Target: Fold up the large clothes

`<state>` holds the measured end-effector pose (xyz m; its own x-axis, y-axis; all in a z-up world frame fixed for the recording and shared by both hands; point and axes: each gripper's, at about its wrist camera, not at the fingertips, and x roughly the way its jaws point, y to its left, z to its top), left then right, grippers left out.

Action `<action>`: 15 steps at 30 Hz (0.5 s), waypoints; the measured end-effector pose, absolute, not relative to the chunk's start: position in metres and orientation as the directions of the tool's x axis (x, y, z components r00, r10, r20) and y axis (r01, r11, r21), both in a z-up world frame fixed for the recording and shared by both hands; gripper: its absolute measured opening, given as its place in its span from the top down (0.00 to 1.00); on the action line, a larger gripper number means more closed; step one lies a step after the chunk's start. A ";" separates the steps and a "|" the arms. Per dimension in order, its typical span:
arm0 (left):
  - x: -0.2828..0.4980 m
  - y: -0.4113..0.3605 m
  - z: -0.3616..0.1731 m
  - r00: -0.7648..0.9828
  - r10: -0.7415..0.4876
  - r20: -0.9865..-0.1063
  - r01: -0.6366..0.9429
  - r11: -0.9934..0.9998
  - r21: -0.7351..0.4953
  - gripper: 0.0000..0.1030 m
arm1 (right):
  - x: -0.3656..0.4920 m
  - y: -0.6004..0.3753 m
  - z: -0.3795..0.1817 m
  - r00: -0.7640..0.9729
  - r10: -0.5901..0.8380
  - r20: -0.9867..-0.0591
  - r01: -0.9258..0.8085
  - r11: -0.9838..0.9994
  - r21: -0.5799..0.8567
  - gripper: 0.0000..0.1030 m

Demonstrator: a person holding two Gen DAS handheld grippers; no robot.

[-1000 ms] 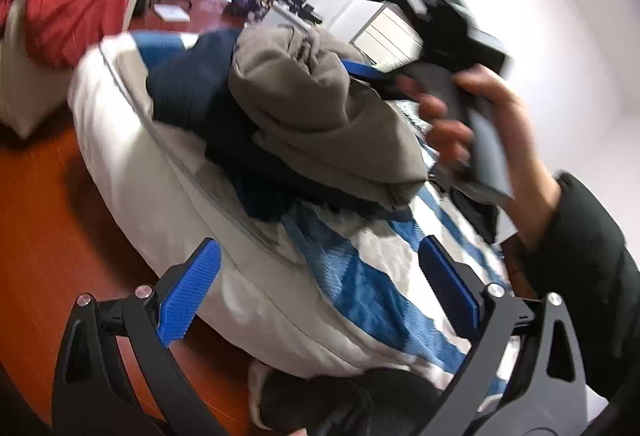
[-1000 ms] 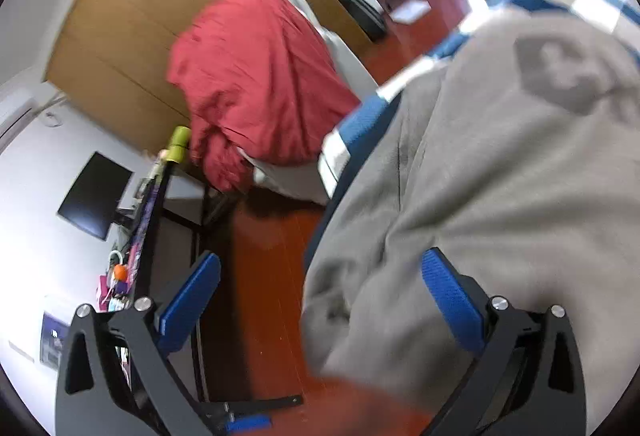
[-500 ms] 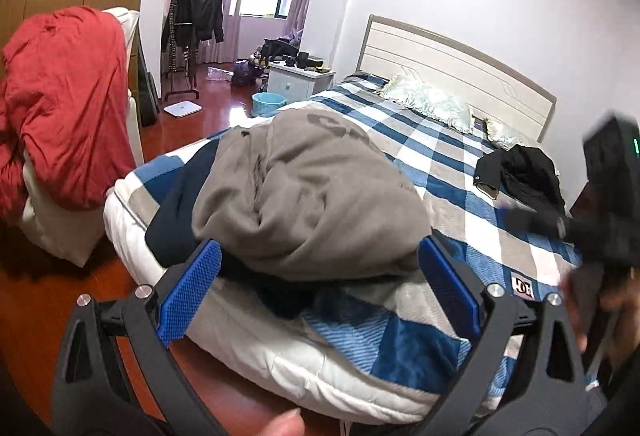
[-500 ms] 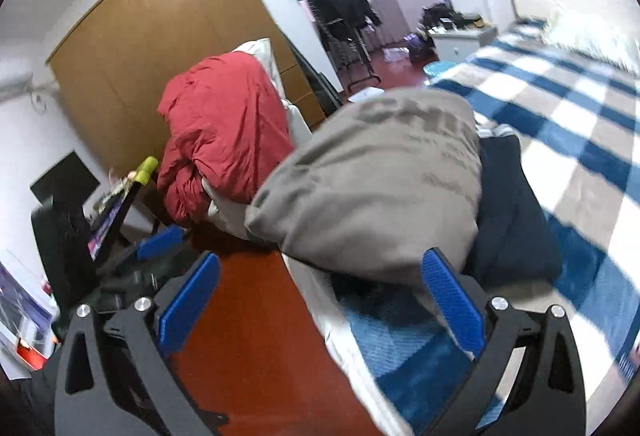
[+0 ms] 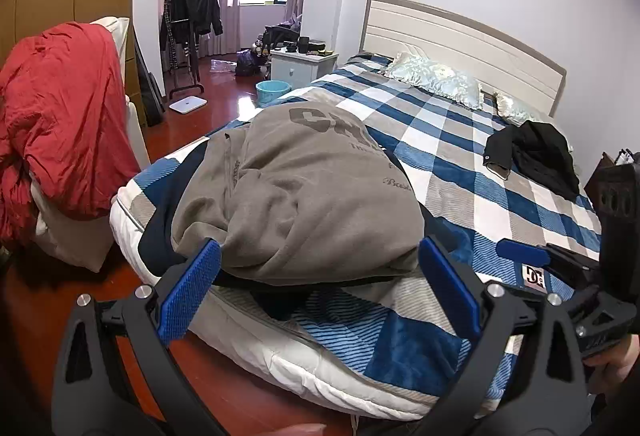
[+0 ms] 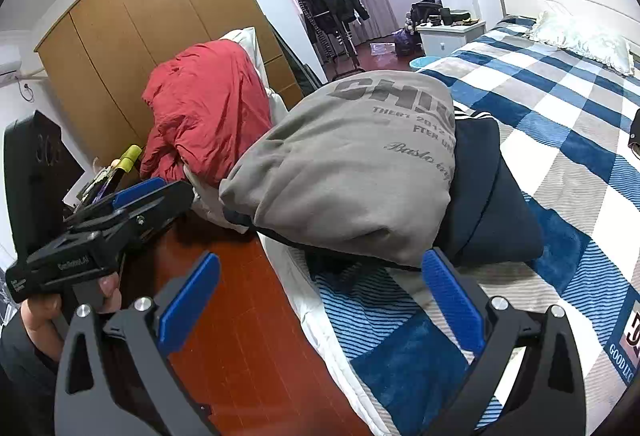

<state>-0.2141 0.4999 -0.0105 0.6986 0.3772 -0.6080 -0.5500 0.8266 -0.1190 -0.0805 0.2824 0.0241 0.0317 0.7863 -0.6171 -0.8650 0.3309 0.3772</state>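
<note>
A folded grey sweatshirt [image 5: 312, 196] with dark lettering lies on top of a navy garment [image 5: 160, 232] at the foot corner of the bed [image 5: 460, 164]. My left gripper [image 5: 320, 268] is open, empty and just short of the pile, its blue pads either side of it in view. The right gripper [image 6: 320, 260] is open too, with nothing between its fingers, near the grey sweatshirt [image 6: 352, 172] and navy garment [image 6: 488, 212]. Each gripper shows from the side in the other's view: the right gripper [image 5: 520, 252] over the blanket, the left gripper [image 6: 156, 192] above the floor in a hand [image 6: 104, 288].
A red duvet [image 5: 60, 116] is heaped on a white chair left of the bed. A black jacket [image 5: 532, 156] and pillows [image 5: 436, 76] lie near the headboard. Beyond are a wooden wardrobe [image 6: 140, 28], a nightstand [image 5: 300, 64], a blue basin [image 5: 272, 90], a coat rack [image 5: 192, 16] and red floor [image 6: 240, 316].
Both grippers have drawn back from the pile and levelled out. The right one was close over the grey sweatshirt; now it is short of it. The pile has stayed put.
</note>
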 end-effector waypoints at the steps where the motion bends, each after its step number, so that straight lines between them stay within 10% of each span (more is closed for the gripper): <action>1: -0.213 0.500 -0.009 0.697 0.380 -0.608 -0.552 0.826 -0.115 0.06 | -0.081 0.283 0.024 0.032 0.786 -0.617 -0.865 0.331 0.378 0.04; 15: -0.205 0.497 -0.002 0.698 0.383 -0.605 -0.550 0.828 -0.110 0.06 | -0.082 0.281 0.033 0.065 0.814 -0.578 -0.877 0.323 0.357 0.04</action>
